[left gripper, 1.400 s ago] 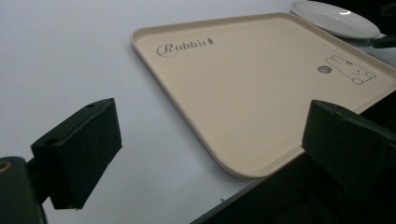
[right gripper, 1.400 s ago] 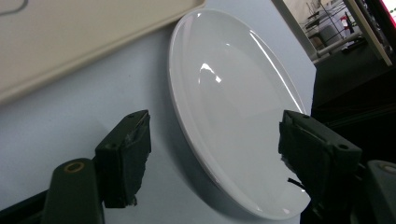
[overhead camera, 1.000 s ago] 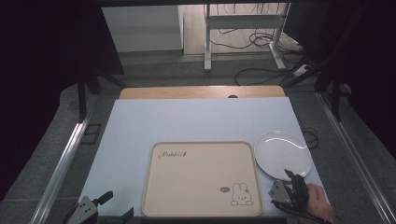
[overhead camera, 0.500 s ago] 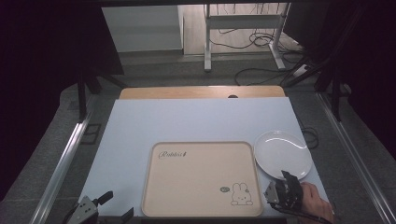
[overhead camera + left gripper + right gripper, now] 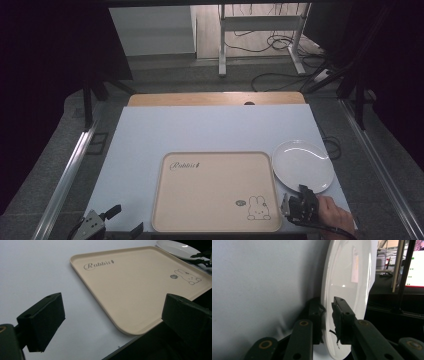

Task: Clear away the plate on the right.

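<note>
The right gripper [image 5: 299, 204] has just been closing its jaws, and in the right gripper view they now pinch the near rim of the round, glossy white plate [image 5: 347, 290], one jaw under the rim against the table and the other on the plate's upper face. A second ago, in the high view, the same jaws stood wider just short of that rim, so the grasp is the new thing here. In my judgement the plate is now secured and ready to be lifted; the likely destination is the tray beside it, though nothing has left the table yet.

In the high view the plate [image 5: 302, 165] lies flat on the pale blue table top [image 5: 200, 130], at about 4 o'clock from the table's middle, just beside the right edge of the beige rectangular plastic tray [image 5: 215, 192]; whether they touch I cannot tell. The gripper bites the plate's edge at roughly 6 o'clock.

The left gripper [image 5: 92, 225] rests at the table's 7 o'clock corner, jaws spread wide with nothing between them.

The tray carries the script word "Rabbit" [image 5: 98, 264] with a small carrot mark at its 11 o'clock corner, and a line-drawn rabbit [image 5: 188, 277] beside a small dark round badge, too small to read, at its 5 o'clock corner.
</note>
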Demonstrator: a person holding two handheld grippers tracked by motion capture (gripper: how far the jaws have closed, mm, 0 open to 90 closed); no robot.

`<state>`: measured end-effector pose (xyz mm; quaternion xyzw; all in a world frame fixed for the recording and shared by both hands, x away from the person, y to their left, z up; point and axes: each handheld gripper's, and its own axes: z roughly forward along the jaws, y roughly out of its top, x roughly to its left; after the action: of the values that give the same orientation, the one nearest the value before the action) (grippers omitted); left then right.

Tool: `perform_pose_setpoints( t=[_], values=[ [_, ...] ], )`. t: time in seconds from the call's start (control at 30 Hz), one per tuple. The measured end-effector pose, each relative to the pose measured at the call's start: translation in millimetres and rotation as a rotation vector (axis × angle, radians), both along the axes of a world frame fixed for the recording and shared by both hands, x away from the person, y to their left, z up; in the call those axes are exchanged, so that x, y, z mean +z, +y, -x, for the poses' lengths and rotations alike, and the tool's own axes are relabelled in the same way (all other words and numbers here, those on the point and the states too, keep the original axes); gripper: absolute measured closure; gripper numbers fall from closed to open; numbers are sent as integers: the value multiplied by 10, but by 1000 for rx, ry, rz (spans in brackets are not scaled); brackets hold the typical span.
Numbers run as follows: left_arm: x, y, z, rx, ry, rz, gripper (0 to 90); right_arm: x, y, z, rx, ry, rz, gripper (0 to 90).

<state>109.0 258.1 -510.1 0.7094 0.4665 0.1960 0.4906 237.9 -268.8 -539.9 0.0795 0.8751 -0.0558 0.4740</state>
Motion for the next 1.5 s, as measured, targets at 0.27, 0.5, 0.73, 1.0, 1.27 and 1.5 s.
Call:
perform_pose_setpoints(
  t=[0.27,0.5,0.73,1.0,1.27,1.5],
  values=[
    [1,0,2,0,-1,-1,41,4,56,15,0,-52,22,870],
    [1,2,3,0,-3,1,41,33,48,36,0,-85,22,865],
    [1,4,6,2,-4,4,41,72,51,58,-2,-96,12,859],
    [1,6,5,3,-4,6,41,147,92,114,19,-153,17,859],
    [1,6,4,3,-4,6,41,193,205,183,60,-184,15,855],
    [0,6,3,4,-3,7,41,237,280,210,100,-138,-11,852]
  ],
)
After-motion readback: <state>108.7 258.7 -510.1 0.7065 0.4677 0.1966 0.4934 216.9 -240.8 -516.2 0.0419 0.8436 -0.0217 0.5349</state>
